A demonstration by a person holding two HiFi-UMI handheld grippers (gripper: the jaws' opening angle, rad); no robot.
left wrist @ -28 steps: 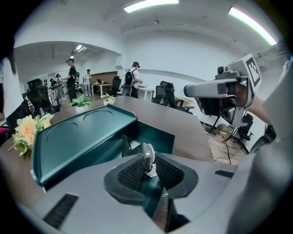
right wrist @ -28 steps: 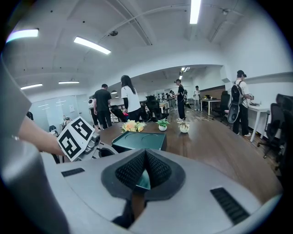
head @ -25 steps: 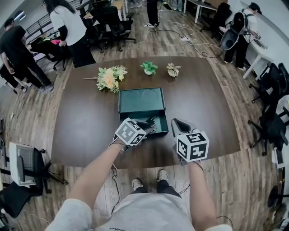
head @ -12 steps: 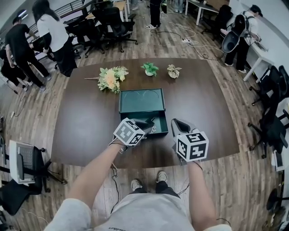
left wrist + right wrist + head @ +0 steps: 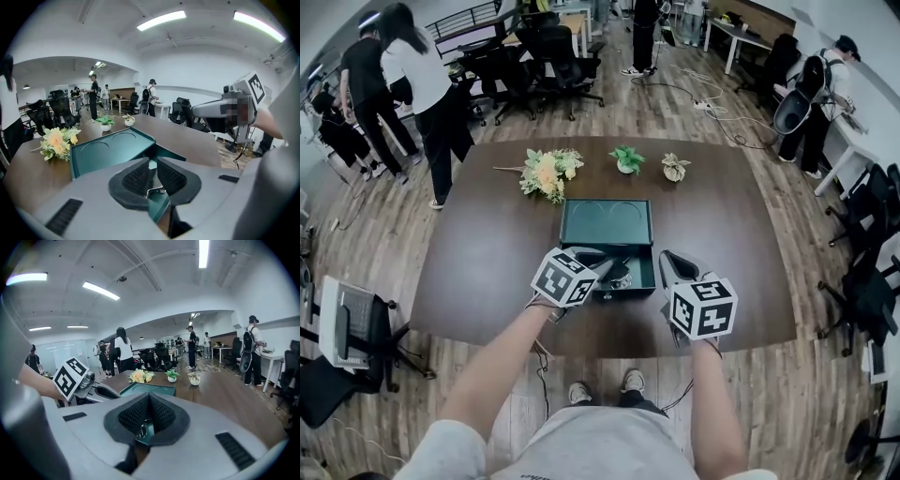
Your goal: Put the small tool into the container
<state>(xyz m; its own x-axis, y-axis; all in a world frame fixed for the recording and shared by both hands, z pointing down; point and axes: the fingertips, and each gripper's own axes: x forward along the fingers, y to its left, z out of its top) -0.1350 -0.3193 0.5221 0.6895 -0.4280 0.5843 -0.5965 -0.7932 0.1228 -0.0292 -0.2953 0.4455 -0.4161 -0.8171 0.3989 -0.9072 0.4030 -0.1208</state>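
One table (image 5: 487,253), one green container (image 5: 630,291) with its lid (image 5: 607,223) thrown back, one small tool (image 5: 154,190), one bouquet (image 5: 546,173), two little potted plants (image 5: 627,159) (image 5: 675,168), and two grippers. The left gripper (image 5: 607,268) has its fingers (image 5: 136,178) pinched almost together, with only a thin slit between the pads. In the left gripper view the small tool sits in that slit: a bit of bright metal low between the pads and a pale sliver up at the tips. The grasp is on the tool. From the head view these fingertips hang over the container's open front compartment. A small dark, glinting shape lies just past them, inside the walls, and it is too small to tell apart from the tool. The right gripper (image 5: 667,258) is clenched, and in its own view the pads (image 5: 161,416) meet at the tips with nothing gripped. Below the meeting point a strip of the green container and a small metal piece show through, and I cannot tell what that piece is. Its fingertips are just beside the container's right wall, outside it, near the left fingertips. Beyond both sets of fingers the lid lies flat with its inner face up, showing two round recesses. Farther past the lid, the bouquet lies ahead and to the left of the left fingers. The two plants stand side by side ahead of the right fingers, well apart from both grippers. Several people and office chairs stand around the room beyond the table.
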